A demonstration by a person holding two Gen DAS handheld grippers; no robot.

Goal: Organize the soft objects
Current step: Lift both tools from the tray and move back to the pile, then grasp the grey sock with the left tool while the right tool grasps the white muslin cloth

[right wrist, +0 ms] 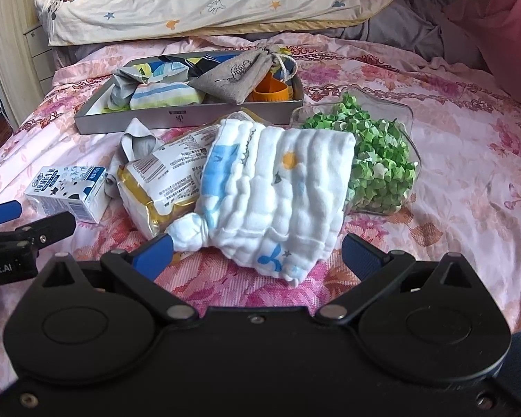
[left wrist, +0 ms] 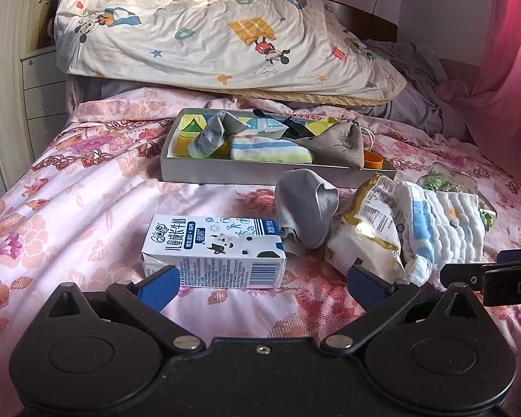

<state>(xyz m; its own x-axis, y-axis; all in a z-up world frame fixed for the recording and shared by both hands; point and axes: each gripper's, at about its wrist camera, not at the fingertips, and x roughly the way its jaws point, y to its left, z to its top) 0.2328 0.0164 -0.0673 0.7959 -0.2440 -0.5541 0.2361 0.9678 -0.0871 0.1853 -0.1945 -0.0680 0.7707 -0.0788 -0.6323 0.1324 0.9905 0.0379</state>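
A white quilted cloth (right wrist: 278,187) with blue prints lies on the bed just ahead of my open right gripper (right wrist: 257,253), partly on a yellow-and-white snack bag (right wrist: 156,187); the cloth also shows in the left wrist view (left wrist: 441,229). A grey sock (left wrist: 305,208) lies beside a milk carton (left wrist: 212,253), which sits in front of my open left gripper (left wrist: 260,281). A grey box tray (left wrist: 260,173) behind them holds a grey sock (left wrist: 212,135), a striped cloth (left wrist: 271,149) and a grey drawstring pouch (left wrist: 337,146).
A clear dish of green paper stars (right wrist: 378,160) sits right of the cloth. An orange cup (right wrist: 271,90) is in the tray. A cartoon-print quilt (left wrist: 208,31) is piled at the head of the bed. A drawer unit (left wrist: 41,87) stands at left.
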